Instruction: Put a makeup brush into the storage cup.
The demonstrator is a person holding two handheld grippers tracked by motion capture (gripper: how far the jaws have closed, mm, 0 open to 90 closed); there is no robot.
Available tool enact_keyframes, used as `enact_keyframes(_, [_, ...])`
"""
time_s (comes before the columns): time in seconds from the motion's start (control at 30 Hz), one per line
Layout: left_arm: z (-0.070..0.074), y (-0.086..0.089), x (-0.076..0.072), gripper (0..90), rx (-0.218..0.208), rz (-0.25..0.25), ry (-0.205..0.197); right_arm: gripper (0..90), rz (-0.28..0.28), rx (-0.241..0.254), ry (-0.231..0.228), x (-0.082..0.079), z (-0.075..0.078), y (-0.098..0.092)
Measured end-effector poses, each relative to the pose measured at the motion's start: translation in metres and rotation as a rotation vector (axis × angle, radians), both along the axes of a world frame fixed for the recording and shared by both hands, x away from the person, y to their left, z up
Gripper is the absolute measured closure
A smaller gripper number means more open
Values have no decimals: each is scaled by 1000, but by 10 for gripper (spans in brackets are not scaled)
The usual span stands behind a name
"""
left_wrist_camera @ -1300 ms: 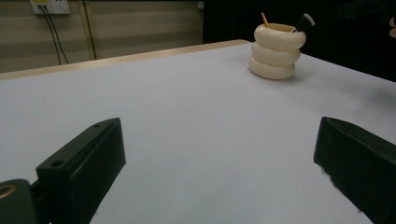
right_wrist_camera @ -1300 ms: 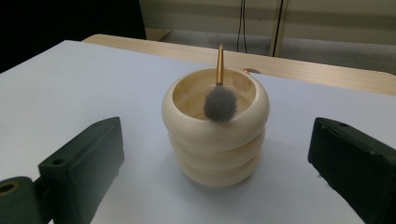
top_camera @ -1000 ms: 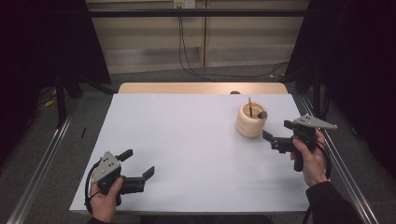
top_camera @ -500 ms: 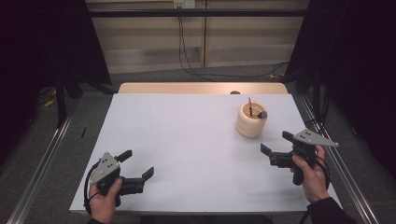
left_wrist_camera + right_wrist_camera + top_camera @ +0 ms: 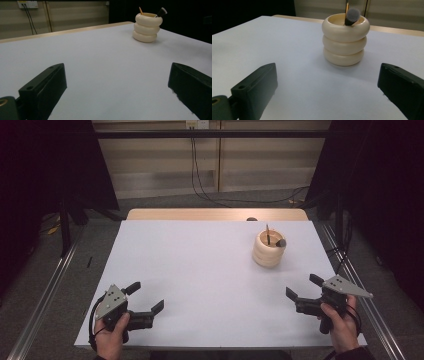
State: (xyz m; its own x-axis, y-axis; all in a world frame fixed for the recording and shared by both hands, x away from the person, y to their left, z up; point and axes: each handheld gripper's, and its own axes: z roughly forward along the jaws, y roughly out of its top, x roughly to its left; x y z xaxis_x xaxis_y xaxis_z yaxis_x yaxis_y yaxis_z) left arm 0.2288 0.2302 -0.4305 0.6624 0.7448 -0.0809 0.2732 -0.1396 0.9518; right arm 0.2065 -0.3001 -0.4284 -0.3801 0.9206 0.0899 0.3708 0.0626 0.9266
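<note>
High view is showing the holder (image 5: 269, 249) sitting ahead of the right gripper (image 5: 304, 293), the nearer one; the left gripper (image 5: 145, 298) lies well apart. Both are gaping empty, and its brush (image 5: 351, 15) is probably leaning.

You are working in what appears to be a laboratory recording bay, not a home. The white table (image 5: 210, 270) stands alone between dark curtains (image 5: 45, 165) on both sides. Metal rails (image 5: 45, 295) run along the grey carpeted floor (image 5: 350, 250). Cables (image 5: 200, 175) hang down the plain panelled wall (image 5: 150, 165) from a wall socket (image 5: 27, 4).
</note>
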Motion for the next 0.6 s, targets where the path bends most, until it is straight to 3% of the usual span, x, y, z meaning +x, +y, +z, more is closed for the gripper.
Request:
enact_keyframes(0.27, [-1, 6, -1, 17, 13, 9, 0, 20, 3, -18, -2, -12, -13, -1])
enact_keyframes(0.4, [0, 6, -2, 16, 10, 2, -5, 19, 7, -29, -37, -14, -13, -2])
enact_keyframes(0.6, [0, 5, -1, 16, 11, -3, -4, 15, -15, -18, -32, -14, -14, -7])
